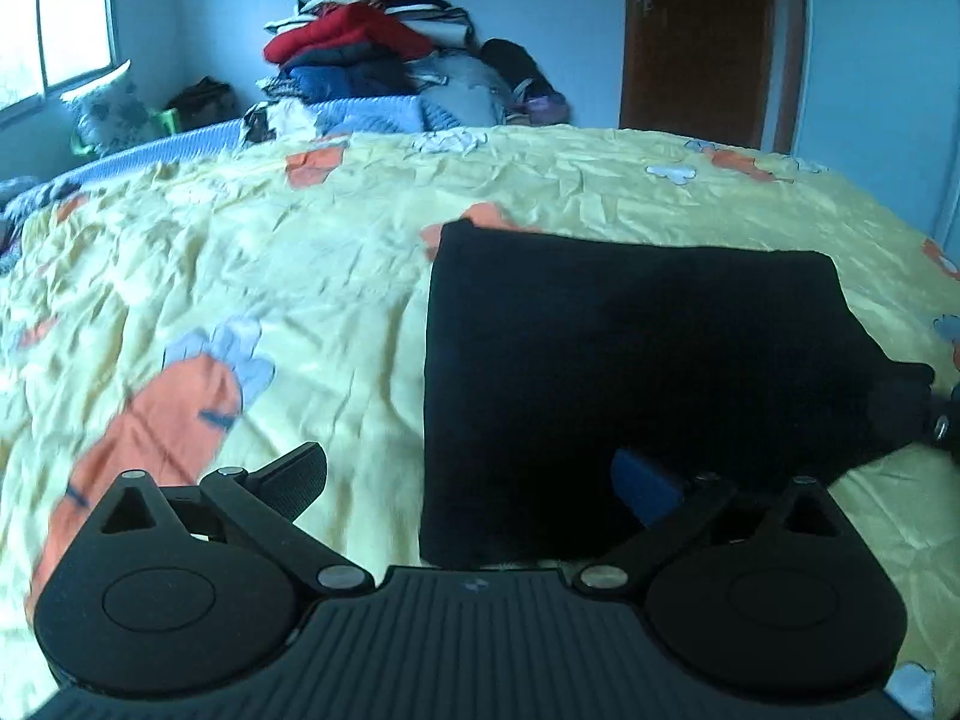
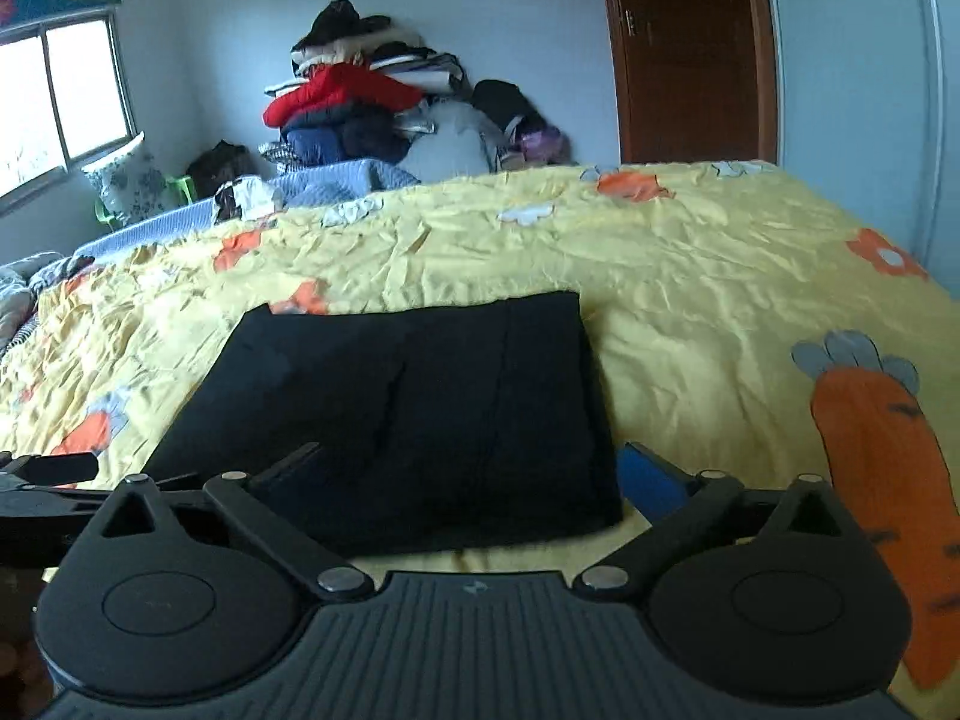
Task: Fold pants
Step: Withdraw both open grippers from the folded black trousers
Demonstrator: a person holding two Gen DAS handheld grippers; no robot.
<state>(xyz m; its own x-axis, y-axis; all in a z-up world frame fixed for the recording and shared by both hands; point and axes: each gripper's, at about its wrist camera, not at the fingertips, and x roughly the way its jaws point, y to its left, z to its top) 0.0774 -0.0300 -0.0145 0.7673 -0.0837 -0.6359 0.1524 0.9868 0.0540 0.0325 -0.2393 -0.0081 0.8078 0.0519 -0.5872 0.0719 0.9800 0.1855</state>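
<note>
Black pants lie folded into a flat rectangle on the yellow bedspread. My left gripper hovers open over their near left corner. Its black left finger is over the bedspread and its blue right finger over the cloth, neither pressing on it. In the right wrist view the same pants fill the middle. My right gripper stands wide open above their near edge, with its blue finger just off their right side. Each gripper shows at the edge of the other's view: right gripper, left gripper.
The bedspread carries carrot and flower prints and is wrinkled all around the pants. A tall pile of clothes stands against the far wall. A brown door is at the back right and a window at the left.
</note>
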